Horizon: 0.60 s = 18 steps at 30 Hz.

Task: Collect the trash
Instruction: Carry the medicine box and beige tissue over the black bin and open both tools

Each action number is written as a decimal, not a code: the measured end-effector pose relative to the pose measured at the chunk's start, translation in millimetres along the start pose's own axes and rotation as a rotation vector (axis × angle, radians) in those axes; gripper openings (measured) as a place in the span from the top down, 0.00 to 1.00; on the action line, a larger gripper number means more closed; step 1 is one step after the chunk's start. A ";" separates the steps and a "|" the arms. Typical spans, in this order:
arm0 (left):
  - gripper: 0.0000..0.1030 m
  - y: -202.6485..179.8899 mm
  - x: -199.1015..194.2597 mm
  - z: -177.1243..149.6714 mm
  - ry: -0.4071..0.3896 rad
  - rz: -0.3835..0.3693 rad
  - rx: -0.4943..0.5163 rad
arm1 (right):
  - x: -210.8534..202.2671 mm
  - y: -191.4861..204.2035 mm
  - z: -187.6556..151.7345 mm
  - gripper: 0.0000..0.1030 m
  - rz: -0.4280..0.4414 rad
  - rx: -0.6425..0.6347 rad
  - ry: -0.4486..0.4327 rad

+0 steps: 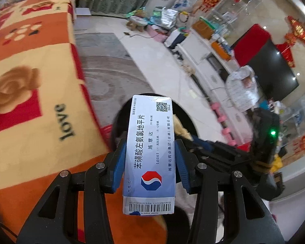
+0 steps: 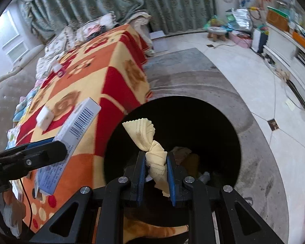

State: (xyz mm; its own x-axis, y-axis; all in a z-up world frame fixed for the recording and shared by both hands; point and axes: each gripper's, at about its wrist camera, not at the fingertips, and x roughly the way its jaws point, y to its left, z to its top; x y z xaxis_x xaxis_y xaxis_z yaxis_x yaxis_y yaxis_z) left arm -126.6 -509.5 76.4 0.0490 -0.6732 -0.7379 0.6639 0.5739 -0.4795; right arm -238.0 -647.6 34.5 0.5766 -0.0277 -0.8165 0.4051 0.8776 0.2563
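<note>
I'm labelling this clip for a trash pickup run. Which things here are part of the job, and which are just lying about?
Part of the job:
- medicine box, clamped in the left gripper
- yellow wrapper, clamped in the right gripper
- black bin, below both

Just lying about:
- patterned blanket
- white block on it
- television
- small stool

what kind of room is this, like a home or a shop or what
Most likely a home living room: a flat-screen TV on a long white cabinet, green curtains, and a table under an orange and red blanket beside a black trash bin.
</note>
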 end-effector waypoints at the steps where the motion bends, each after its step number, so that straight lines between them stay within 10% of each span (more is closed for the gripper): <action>1: 0.56 -1.1 1.5 0.8 -0.002 -0.006 -0.001 | -0.6 -3.5 0.2 0.82 -0.003 0.011 0.000; 5: 0.45 -1.5 3.3 1.5 -0.011 -0.033 -0.018 | -3.2 -15.4 1.9 0.57 -0.045 0.052 -0.009; 18: 0.45 24.0 -25.8 -11.5 -0.035 0.106 -0.008 | 1.4 9.7 -1.0 0.56 -0.013 0.009 0.008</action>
State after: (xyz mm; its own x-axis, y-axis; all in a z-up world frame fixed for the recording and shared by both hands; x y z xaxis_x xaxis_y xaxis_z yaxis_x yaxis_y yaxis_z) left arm -120.5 -473.0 78.5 0.1448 -0.6248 -0.7673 0.6474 0.6462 -0.4040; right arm -234.0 -638.7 35.3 0.5651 -0.0354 -0.8243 0.4188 0.8731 0.2496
